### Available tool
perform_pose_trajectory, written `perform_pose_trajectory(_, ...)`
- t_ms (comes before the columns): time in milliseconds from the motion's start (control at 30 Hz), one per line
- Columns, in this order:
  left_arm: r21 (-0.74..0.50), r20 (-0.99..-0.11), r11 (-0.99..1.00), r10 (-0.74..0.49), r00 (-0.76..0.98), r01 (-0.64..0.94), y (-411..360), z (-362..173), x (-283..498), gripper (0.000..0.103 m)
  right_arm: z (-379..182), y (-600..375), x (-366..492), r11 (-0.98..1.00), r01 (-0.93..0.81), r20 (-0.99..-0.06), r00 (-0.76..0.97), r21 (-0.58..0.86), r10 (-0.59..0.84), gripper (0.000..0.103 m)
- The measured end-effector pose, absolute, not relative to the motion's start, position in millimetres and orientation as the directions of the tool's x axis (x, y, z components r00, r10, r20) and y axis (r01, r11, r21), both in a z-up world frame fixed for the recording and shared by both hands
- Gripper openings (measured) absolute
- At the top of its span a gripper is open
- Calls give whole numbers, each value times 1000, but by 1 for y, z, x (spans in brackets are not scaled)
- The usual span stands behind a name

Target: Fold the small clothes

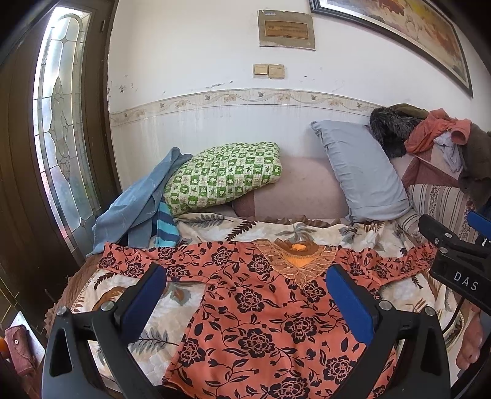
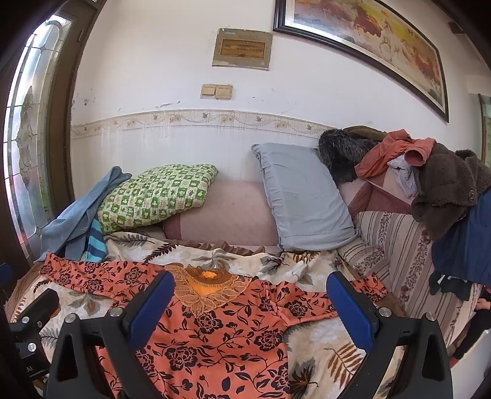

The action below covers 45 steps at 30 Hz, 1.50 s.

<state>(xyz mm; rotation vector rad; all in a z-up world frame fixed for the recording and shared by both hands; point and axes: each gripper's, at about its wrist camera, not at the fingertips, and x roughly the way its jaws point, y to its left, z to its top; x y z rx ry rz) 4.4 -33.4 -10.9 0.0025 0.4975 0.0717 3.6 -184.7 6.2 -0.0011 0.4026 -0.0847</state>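
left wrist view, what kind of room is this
Most likely a lived-in bedroom or sitting room in a home. A floral blouse lies spread on a leaf-print cover, pillows lean against the wall, and a framed painting hangs above.

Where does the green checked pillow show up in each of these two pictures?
Left wrist view: the green checked pillow sits left of centre, against the wall, above the orange flowered top.
Right wrist view: the same pillow lies further left, at mid height.
Shared landmark: the grey pillow leans to its right in both.
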Motion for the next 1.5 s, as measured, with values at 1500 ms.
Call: perform_pose_trajectory(1500,76,-576,979,199,793,-191,3,-64,39,103,-37,-211,34,996,91,-490,869,20,-69,101)
